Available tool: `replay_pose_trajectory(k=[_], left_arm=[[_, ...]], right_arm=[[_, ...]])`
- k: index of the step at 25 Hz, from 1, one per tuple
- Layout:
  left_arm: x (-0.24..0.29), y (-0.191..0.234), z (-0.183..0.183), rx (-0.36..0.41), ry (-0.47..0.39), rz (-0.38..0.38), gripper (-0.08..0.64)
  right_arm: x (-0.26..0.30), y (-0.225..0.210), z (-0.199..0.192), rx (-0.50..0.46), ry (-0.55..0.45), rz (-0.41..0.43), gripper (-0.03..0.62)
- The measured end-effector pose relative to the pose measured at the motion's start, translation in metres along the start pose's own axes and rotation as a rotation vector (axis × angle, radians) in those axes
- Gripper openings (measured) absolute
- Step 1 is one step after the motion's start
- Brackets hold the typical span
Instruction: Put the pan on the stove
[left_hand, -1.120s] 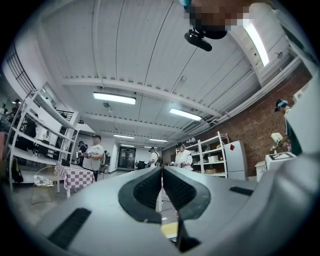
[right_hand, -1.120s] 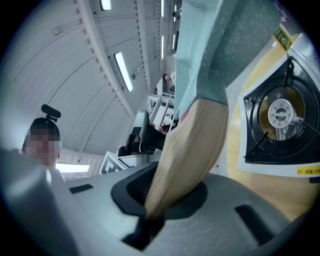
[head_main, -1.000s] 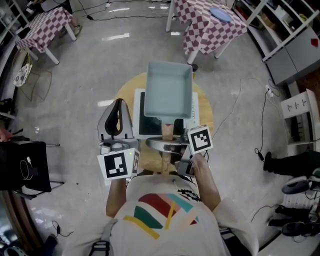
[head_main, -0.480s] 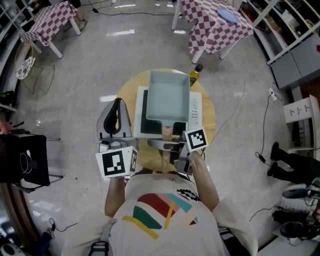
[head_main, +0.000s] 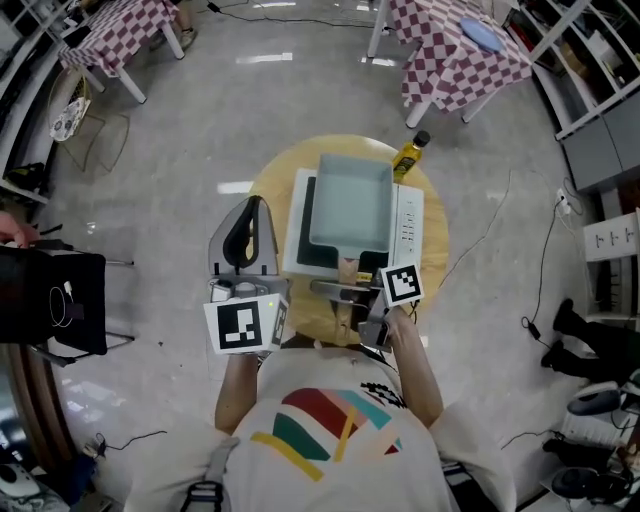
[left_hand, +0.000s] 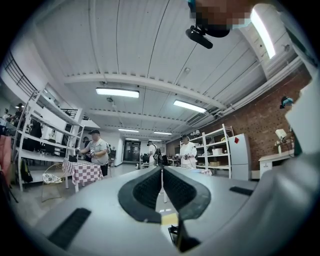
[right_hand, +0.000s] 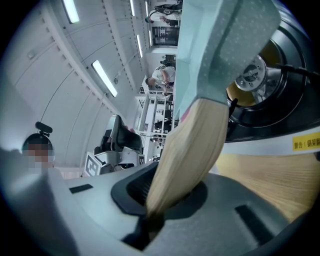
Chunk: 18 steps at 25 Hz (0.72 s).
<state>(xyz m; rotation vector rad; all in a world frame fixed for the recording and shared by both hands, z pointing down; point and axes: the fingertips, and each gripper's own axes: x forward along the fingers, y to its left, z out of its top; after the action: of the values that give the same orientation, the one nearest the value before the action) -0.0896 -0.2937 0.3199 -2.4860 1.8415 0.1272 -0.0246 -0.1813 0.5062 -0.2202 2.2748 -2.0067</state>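
A pale teal rectangular pan (head_main: 350, 205) with a wooden handle (head_main: 347, 268) hangs over the black top of the white stove (head_main: 408, 225) on the round wooden table (head_main: 268, 185). Whether the pan touches the stove I cannot tell. My right gripper (head_main: 349, 290) is shut on the handle at the stove's near edge. In the right gripper view the handle (right_hand: 187, 155) runs from my right gripper (right_hand: 165, 192) up to the pan (right_hand: 220, 45), with a burner (right_hand: 260, 75) just beyond. My left gripper (head_main: 252, 205) hovers left of the stove, shut and empty; its pads (left_hand: 150, 187) meet.
A yellow oil bottle (head_main: 409, 155) stands at the stove's far right corner. Checked-cloth tables (head_main: 465, 50) (head_main: 115, 40) stand farther off across the floor. A black bag (head_main: 50, 300) sits at the left, cables trail at the right, and people stand in the background (left_hand: 95, 150).
The pan has come down toward the stove with my right gripper, looking smaller now. The oil bottle, hidden behind the pan before, now shows. My left gripper has stayed put.
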Motion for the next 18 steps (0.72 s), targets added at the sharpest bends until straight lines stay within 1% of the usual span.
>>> replay_pose_trajectory(k=[8, 18], left_arm=[[-0.001, 0.009, -0.002, 0.001, 0.010, 0.013, 0.009], [-0.001, 0.011, -0.008, 0.012, 0.029, 0.025, 0.009]], right_arm=[[0.005, -0.020, -0.005, 0.015, 0.014, -0.029, 0.017], [0.002, -0.037, -0.010, 0.072, -0.005, -0.017, 0.015]])
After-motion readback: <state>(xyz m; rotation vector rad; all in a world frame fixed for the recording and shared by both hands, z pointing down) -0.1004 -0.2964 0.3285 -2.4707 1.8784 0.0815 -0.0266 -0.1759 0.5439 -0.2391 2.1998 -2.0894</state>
